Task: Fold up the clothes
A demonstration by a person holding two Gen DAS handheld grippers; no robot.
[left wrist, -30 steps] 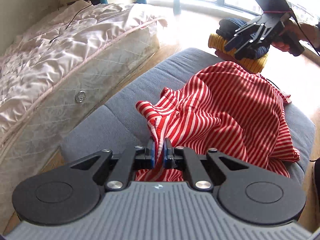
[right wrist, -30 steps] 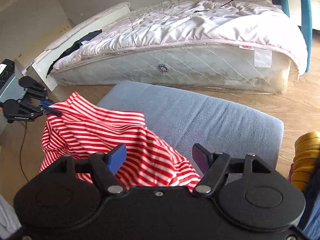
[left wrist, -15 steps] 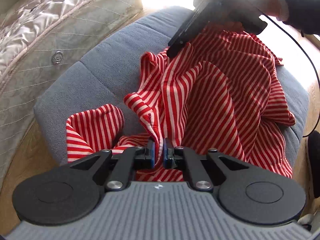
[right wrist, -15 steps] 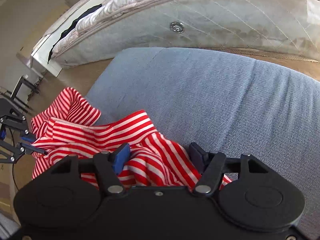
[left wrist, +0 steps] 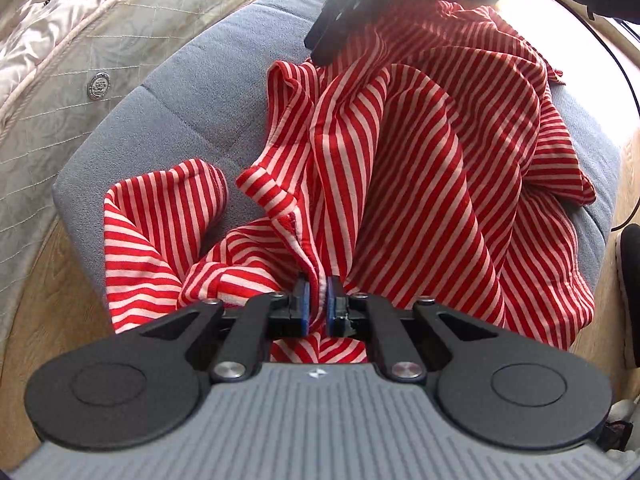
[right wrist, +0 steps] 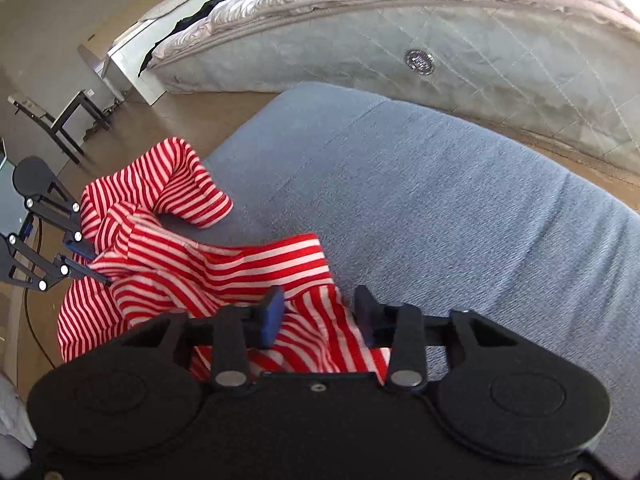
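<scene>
One claw (left wrist: 316, 305) pinching shirt (left wrist: 420, 168), other (right wrist: 318, 312) agape

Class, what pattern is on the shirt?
Red and pale pink stripes on the shirt, clearest in the left wrist view.

Nothing I can read here: the round badge (right wrist: 419, 62) on the mattress (right wrist: 500, 76) side carries lettering too small to make out.
</scene>
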